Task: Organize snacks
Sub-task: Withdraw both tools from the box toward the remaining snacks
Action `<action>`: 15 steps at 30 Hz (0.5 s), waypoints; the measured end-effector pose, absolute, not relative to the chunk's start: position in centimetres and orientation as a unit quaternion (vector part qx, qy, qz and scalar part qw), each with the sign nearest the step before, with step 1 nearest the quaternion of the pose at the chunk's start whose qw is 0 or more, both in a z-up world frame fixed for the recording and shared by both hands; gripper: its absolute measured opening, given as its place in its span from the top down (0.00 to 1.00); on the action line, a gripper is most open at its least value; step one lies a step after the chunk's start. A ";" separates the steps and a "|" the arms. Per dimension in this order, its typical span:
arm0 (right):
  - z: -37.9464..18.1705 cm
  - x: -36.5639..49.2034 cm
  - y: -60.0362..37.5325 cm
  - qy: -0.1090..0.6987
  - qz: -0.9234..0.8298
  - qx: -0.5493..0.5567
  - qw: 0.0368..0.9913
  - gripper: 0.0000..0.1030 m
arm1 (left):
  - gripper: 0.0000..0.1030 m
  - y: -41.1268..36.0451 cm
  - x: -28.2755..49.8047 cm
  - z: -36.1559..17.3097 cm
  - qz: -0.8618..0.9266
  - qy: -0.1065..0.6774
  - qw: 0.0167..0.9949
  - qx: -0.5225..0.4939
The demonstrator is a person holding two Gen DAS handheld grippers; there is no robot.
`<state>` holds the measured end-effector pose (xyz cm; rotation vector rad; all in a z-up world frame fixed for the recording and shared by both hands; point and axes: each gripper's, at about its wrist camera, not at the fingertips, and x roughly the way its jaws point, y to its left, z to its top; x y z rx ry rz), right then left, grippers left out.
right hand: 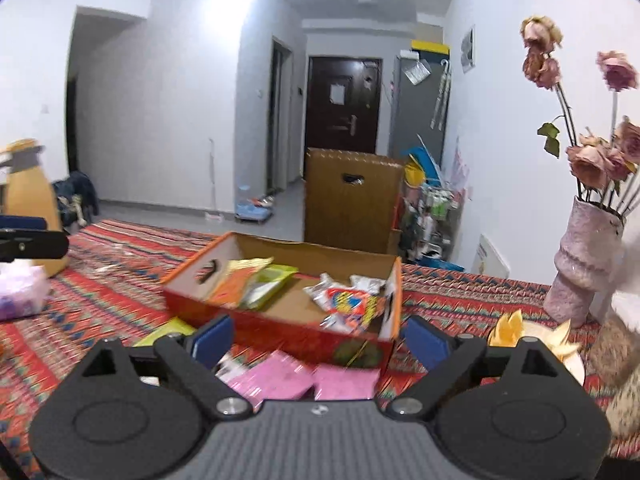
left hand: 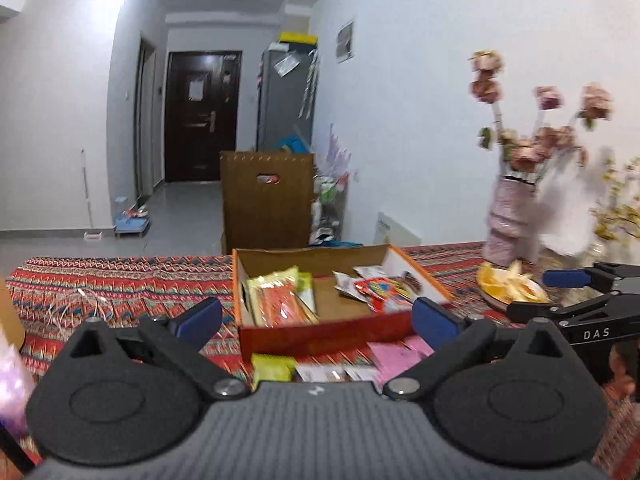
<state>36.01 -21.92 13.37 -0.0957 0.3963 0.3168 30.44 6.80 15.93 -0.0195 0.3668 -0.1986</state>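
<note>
An open red cardboard box [left hand: 312, 334] [right hand: 276, 326] stands on the patterned tablecloth. It holds an orange-and-yellow snack packet [left hand: 278, 300] [right hand: 240, 280] on its left and red-and-silver packets [left hand: 380, 288] [right hand: 346, 304] on its right. In front of the box lie pink packets [left hand: 400, 354] [right hand: 304, 380], a yellow-green packet [left hand: 272, 368] [right hand: 168, 330] and small white packets [left hand: 332, 372]. My left gripper [left hand: 318, 318] is open and empty, just in front of the box. My right gripper [right hand: 316, 340] is open and empty above the pink packets; it also shows at the right in the left wrist view [left hand: 568, 280].
A pink vase of dried roses [left hand: 512, 220] [right hand: 580, 264] and a plate of orange peel [left hand: 512, 288] [right hand: 560, 344] stand at the right. A pale purple bag [right hand: 20, 292] and a tan jug [right hand: 32, 196] are at the left. A tall brown box [left hand: 266, 200] stands behind the table.
</note>
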 end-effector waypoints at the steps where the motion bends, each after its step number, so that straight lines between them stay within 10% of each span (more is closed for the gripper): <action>1: 13.0 34.4 -22.0 0.190 0.164 -0.046 0.967 0.08 | 0.00 6.7 28.8 15.5 -0.100 0.180 0.979 -0.008; 15: 3.8 17.4 -20.1 0.183 0.129 -0.058 0.973 0.06 | 0.00 5.1 14.5 5.3 -0.052 0.221 0.974 -0.016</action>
